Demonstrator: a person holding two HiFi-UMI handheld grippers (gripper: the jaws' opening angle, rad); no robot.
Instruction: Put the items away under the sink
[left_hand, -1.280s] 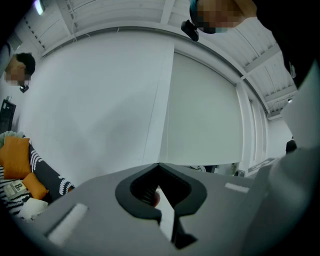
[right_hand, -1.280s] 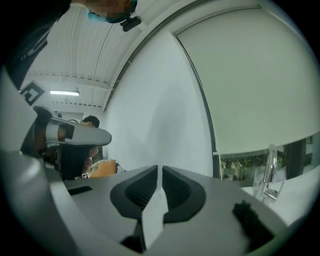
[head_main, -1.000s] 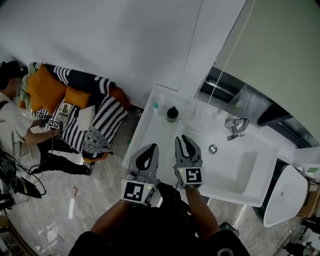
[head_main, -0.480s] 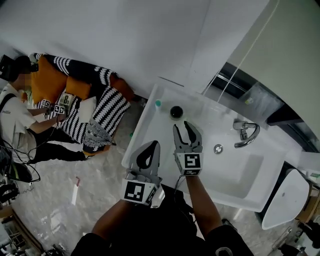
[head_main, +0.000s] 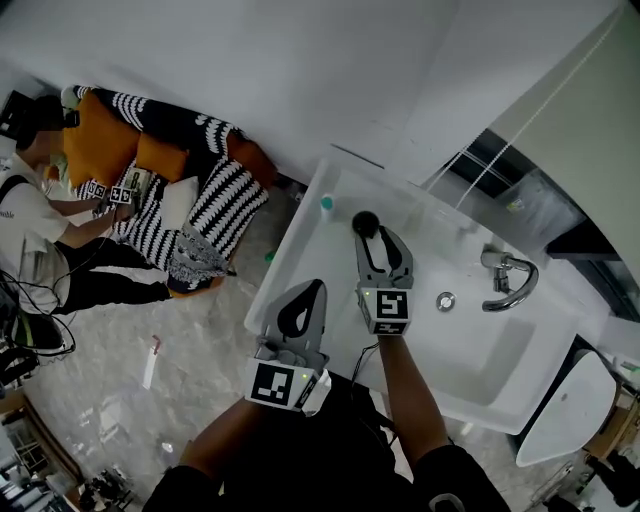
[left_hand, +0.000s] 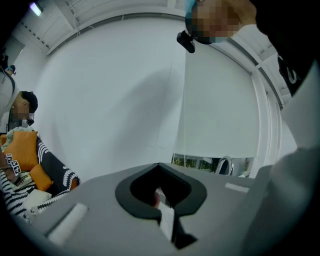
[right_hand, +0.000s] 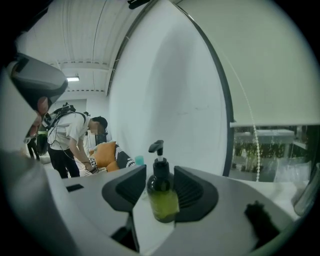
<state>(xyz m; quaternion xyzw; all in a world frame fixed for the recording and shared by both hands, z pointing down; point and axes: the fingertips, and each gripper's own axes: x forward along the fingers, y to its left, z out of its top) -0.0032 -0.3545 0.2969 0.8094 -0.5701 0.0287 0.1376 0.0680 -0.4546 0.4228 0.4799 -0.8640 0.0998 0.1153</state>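
A pump bottle (head_main: 365, 222) with a black top and green liquid stands at the back left of the white sink counter (head_main: 300, 270). In the right gripper view the bottle (right_hand: 162, 194) sits upright between my two jaws at their tips. My right gripper (head_main: 381, 243) is open around it, and its jaws have just been opening. I see no pad pressing on the bottle. A small teal item (head_main: 327, 206) stands left of the bottle. My left gripper (head_main: 303, 300) hangs at the counter's front edge, shut, with nothing in it.
The chrome faucet (head_main: 505, 282) and the basin drain (head_main: 446, 300) lie to the right. A white toilet (head_main: 557, 410) stands at the lower right. On the floor to the left are a striped and orange sofa (head_main: 190, 200) and a person (head_main: 40, 215).
My right gripper has reached forward across the counter to the pump bottle and its jaws have spread. The left gripper has sunk a little and stays shut.
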